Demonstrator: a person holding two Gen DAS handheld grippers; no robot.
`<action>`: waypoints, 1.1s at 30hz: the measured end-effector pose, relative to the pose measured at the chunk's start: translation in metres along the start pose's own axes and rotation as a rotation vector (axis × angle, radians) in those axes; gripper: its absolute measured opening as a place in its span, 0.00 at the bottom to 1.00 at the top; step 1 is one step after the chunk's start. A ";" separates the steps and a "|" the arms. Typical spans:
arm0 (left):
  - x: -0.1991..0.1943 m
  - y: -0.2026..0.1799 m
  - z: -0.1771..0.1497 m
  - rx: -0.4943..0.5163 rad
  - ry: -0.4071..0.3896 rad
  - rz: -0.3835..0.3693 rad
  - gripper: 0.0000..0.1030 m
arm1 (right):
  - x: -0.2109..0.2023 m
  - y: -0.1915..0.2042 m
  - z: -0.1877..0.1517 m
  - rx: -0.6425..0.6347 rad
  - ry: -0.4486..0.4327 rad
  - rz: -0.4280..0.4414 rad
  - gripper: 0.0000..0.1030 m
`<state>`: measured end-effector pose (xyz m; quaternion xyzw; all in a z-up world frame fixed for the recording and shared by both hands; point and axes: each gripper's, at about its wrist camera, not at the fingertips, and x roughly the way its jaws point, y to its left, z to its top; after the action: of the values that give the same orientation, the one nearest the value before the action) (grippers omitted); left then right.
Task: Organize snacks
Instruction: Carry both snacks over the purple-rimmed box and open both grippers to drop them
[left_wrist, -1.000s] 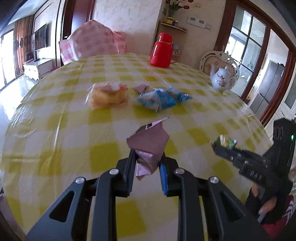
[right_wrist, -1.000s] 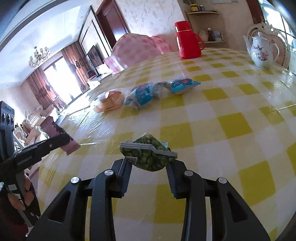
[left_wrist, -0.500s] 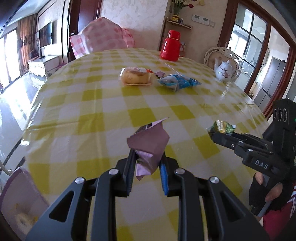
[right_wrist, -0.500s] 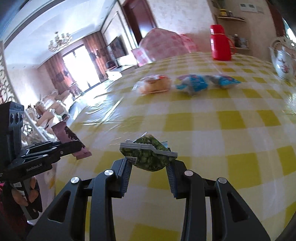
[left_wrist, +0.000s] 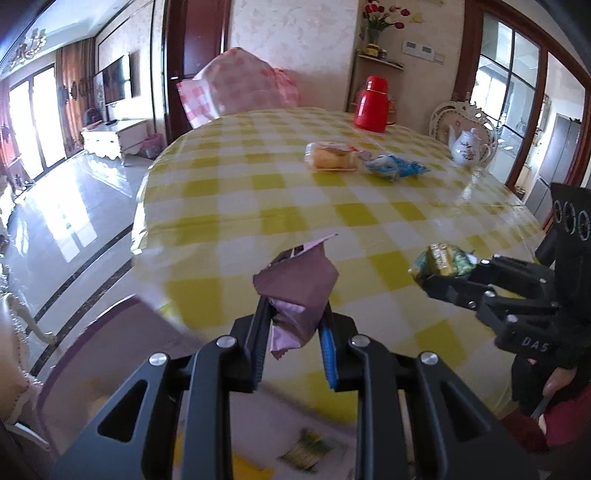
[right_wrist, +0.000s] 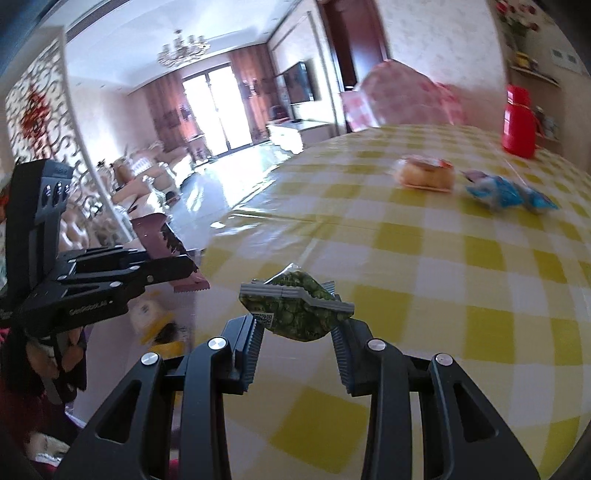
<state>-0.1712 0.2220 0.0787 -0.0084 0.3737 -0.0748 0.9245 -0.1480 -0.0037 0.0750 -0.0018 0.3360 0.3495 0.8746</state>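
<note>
My left gripper (left_wrist: 295, 328) is shut on a brown-purple snack packet (left_wrist: 299, 284), held above the table's near left edge. The same packet (right_wrist: 162, 243) shows at the left of the right wrist view. My right gripper (right_wrist: 297, 332) is shut on a green pea snack packet (right_wrist: 295, 310); in the left wrist view that green packet (left_wrist: 443, 258) sticks out of the black fingers at the right. A wrapped bread (left_wrist: 332, 157) and blue packets (left_wrist: 395, 168) lie far out on the yellow-checked table (left_wrist: 280, 218). Below the table edge a purple-rimmed container (left_wrist: 110, 339) shows, blurred.
A red thermos (left_wrist: 373, 105) and a white teapot (left_wrist: 467, 147) stand at the table's far side. A pink-checked covered chair (left_wrist: 236, 88) is behind the table. Shiny floor (left_wrist: 66, 221) lies to the left. A gloved hand (left_wrist: 546, 384) holds the right gripper.
Both grippers have pulled back and to the left, away from the table's middle, each keeping its packet. The table's left edge, the floor and a purple-rimmed container have come into view.
</note>
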 end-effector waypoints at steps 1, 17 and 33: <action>-0.005 0.008 -0.003 0.000 0.004 0.010 0.24 | 0.002 0.008 0.000 -0.012 0.003 0.009 0.34; -0.027 0.092 -0.051 0.148 0.217 0.135 0.27 | 0.044 0.145 -0.024 -0.268 0.148 0.194 0.34; -0.026 0.118 -0.051 0.113 0.259 0.287 0.85 | 0.034 0.134 -0.019 -0.164 0.150 0.334 0.54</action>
<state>-0.2093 0.3440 0.0515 0.1064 0.4819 0.0366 0.8689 -0.2236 0.1141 0.0712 -0.0431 0.3663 0.5149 0.7739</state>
